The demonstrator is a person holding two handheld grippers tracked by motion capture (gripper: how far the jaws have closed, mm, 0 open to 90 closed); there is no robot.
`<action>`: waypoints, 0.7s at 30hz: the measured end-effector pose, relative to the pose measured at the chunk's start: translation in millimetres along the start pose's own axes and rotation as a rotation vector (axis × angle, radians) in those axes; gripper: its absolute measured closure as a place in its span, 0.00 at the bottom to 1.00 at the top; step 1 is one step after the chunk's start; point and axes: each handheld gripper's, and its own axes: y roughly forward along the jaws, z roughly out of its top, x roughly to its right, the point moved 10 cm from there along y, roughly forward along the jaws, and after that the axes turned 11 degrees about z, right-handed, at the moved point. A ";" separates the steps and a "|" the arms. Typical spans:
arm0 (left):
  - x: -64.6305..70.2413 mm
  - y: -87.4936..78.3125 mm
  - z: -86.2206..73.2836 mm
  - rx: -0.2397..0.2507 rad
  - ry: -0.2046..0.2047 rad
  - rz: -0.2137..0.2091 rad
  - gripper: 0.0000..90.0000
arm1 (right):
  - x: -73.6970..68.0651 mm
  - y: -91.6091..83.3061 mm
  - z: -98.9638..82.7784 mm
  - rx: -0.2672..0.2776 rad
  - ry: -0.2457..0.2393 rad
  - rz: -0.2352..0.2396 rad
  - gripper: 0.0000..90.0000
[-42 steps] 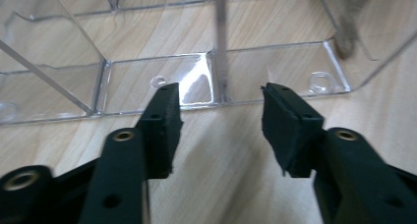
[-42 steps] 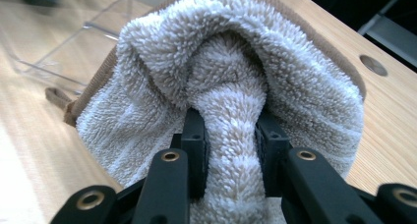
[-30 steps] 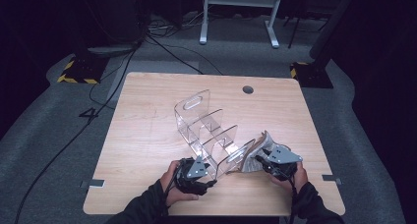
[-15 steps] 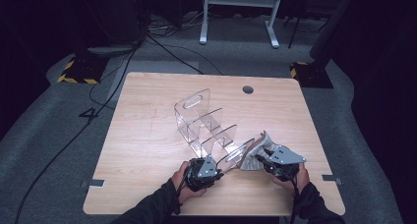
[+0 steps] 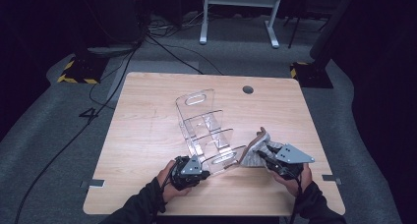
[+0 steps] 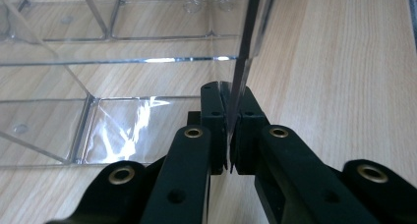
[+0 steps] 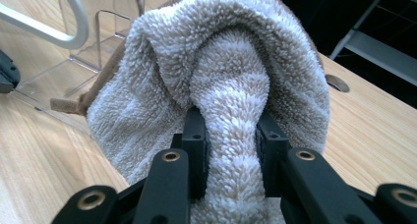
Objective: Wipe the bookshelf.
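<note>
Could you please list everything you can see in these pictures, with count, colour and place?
rack: one, clear plastic with tiered dividers, middle of the table, near edge clamped by the left gripper
towel: one, grey-beige and fluffy, bunched at the rack's right end, pinched by the right gripper
table: one, light wood, with a round hole near its far edge
cables: several, black, on the grey floor beyond the table
frame: one, white metal, on the floor at the far side
left gripper: one, black, near left, jaws just closed on the rack's thin wall
right gripper: one, black, near right, shut on a fold of towel
hands: two, dark sleeves, at the near edge
</note>
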 end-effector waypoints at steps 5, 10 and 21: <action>-3.5 -9.4 -8.8 -0.016 0.007 -0.008 0.96 | -6.4 4.3 4.5 0.001 -0.017 0.023 0.81; -13.9 -22.1 -22.6 -0.035 -0.028 0.040 0.78 | -9.3 -1.9 22.8 0.055 -0.022 0.033 0.81; -67.1 -54.5 -46.1 -0.039 -0.153 0.238 0.48 | -23.2 4.2 50.7 0.094 -0.072 0.137 0.80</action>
